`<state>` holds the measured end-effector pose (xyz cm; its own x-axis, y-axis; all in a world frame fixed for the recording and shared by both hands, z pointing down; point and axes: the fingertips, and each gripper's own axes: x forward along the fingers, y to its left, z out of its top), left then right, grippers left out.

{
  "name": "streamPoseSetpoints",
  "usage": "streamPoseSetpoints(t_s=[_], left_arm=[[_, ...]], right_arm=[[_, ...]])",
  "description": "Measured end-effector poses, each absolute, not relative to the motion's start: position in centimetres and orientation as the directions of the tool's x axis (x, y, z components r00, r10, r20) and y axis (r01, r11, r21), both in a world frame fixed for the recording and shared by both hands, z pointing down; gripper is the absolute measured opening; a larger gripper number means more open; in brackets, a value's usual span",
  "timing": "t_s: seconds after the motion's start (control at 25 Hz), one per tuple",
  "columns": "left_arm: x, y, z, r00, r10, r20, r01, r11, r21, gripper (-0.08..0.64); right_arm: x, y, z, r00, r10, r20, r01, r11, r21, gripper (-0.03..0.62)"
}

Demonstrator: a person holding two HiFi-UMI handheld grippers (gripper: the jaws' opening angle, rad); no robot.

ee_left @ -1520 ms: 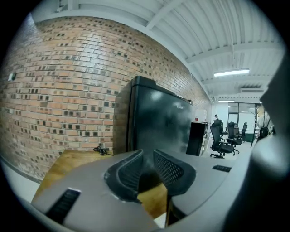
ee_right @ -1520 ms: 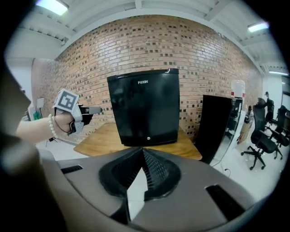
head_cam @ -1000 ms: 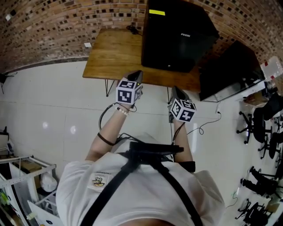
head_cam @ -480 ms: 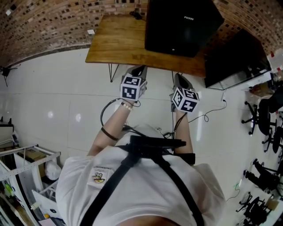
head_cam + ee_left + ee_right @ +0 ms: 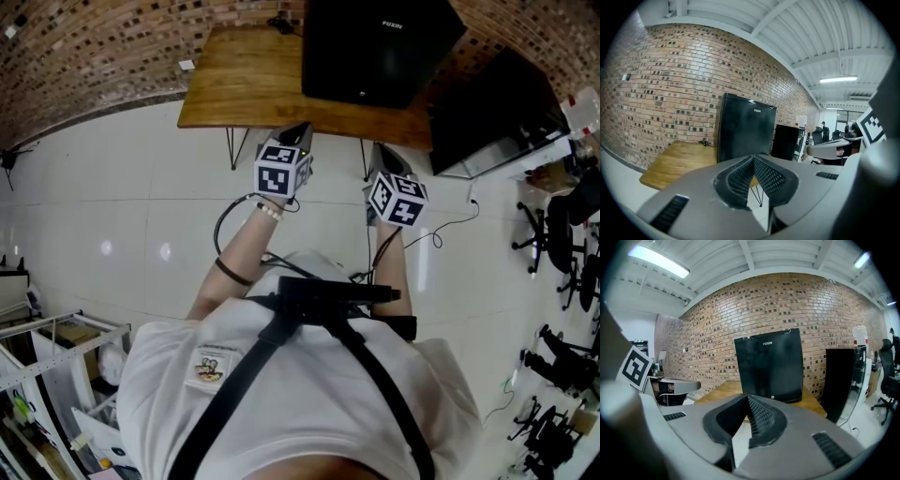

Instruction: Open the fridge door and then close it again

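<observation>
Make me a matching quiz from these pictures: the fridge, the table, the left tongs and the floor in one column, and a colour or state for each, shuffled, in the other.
Column one:
1. fridge
2. table
3. left tongs
4. floor

Column two:
A. white tiles
B. shut, with nothing between them
C. black, door closed, standing on the table
D. brown wood on thin dark legs

Right pairs: 1-C, 2-D, 3-B, 4-A.

"FUXIN" on the black fridge (image 5: 769,369)
</observation>
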<state>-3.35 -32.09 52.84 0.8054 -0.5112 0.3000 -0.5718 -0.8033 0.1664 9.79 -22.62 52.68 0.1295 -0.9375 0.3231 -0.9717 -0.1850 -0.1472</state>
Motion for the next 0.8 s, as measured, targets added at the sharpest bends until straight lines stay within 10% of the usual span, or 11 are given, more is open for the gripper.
streamPoseSetpoints(t_s=[0.8], left_arm=[[-3.09,-31.32,52.31,0.814,-0.5,0.295,-0.56,-0.811,0.17,0.0]], right_arm=[[9.17,-22.27,52.76,0.123,-0.937,0.326,-0.973,-0.179,-0.145,0.012]])
